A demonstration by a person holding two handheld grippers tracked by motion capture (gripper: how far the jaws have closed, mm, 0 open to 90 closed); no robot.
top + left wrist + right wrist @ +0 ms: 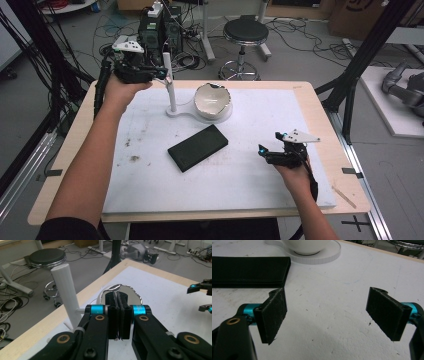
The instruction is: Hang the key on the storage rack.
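Observation:
A white stand has an upright post (169, 82) and a round base (226, 114) carrying a white bowl (212, 100) with a jagged rim. My left gripper (159, 74) hovers at the table's far left, right beside the top of the post, and is shut. In the left gripper view its pads (118, 315) press flat together with nothing seen between them; the post (66, 290) rises just to their left and the bowl (132, 293) lies beyond. A flat black block (197, 147) lies mid-table. My right gripper (267, 142) rests low at the right, open and empty (329, 312), facing the block (249, 271).
The white mat (150, 185) covers most of the wooden table (75, 150). A black stool (245, 32), a computer tower (160, 30) and loose cables lie on the floor beyond the far edge. Black frame posts (360, 65) stand at the right.

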